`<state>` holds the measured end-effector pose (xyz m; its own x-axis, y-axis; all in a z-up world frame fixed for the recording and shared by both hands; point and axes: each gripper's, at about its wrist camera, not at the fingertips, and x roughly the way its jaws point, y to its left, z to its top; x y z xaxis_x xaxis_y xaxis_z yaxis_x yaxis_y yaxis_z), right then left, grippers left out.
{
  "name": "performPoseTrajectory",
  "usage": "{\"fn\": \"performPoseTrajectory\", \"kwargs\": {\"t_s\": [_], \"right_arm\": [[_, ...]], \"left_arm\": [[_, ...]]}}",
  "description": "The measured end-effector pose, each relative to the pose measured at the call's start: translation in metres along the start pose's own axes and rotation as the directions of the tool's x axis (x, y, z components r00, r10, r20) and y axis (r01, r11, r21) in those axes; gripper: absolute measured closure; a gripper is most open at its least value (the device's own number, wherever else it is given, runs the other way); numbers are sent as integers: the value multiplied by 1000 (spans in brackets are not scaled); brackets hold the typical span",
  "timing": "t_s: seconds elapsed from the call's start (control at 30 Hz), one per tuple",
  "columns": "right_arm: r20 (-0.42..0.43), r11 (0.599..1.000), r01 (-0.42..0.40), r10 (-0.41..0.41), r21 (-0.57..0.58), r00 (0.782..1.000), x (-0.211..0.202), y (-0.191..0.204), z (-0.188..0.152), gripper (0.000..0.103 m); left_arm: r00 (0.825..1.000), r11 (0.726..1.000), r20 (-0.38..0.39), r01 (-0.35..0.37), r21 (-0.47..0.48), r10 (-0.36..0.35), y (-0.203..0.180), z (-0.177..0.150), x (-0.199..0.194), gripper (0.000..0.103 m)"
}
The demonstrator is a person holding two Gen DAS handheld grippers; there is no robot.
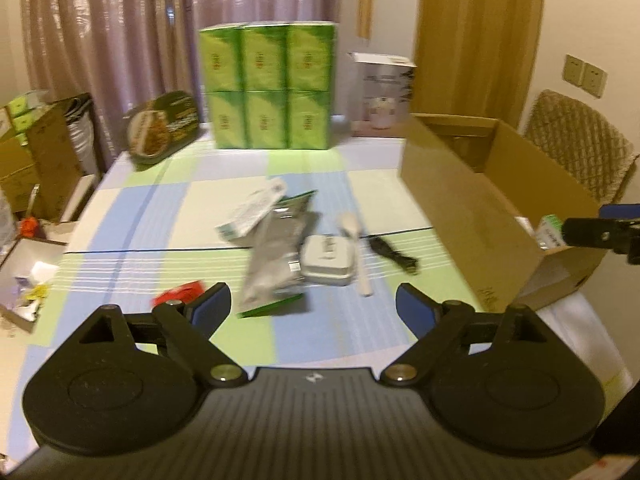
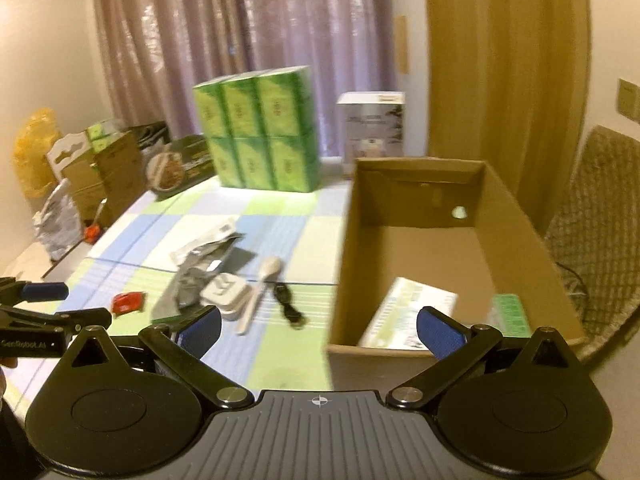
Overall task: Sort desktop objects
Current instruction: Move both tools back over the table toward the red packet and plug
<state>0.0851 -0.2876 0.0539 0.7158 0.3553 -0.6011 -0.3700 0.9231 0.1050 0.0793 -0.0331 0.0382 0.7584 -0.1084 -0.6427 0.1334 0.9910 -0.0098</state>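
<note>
Left wrist view: both grippers released and empty over the checked table, loose objects waiting beside the cardboard box.

Left gripper [image 1: 314, 312] has its jaws spread wide with nothing between them, above the tablecloth [image 1: 140, 216]. A pile lies at 12 o'clock from it: a silver pouch [image 1: 276, 256], a white paper packet [image 1: 256, 208], a small white case [image 1: 328, 258], a pale spoon [image 1: 354, 240] and a black cable [image 1: 394, 254]; a red packet [image 1: 178, 294] is at 10 o'clock. Right gripper [image 2: 319, 334] is also wide open, holding nothing, at the near edge of the cardboard box [image 2: 516, 240], where a white-green carton [image 2: 408, 312] lies on the bottom. Green tissue packs [image 1: 268, 86] stand at the far edge.
</note>
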Motion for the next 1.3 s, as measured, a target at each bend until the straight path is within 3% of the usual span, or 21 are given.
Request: {"fn": "performPoseTrajectory", "kwargs": {"t_s": [0.33,0.67,0.93,1.3], "right_arm": [[-14,995,-86,85,-53,996,17,47,2,2],[-62,988,-125,120,-88,991,39,73,-6,2],[-99,983,-150,140,-107,985,65,86,-11,2],[-152,984,-137,119,-112,981,123,93,-21,2]], "left_arm": [[997,997,-7,-76,-16,76,63,-3,-8,16],[996,997,-57,-71,18,72,99,-9,5,16],[995,996,-100,-4,94,14,119,-15,35,16],[990,984,-135,-12,179,37,140,-24,99,18]]}}
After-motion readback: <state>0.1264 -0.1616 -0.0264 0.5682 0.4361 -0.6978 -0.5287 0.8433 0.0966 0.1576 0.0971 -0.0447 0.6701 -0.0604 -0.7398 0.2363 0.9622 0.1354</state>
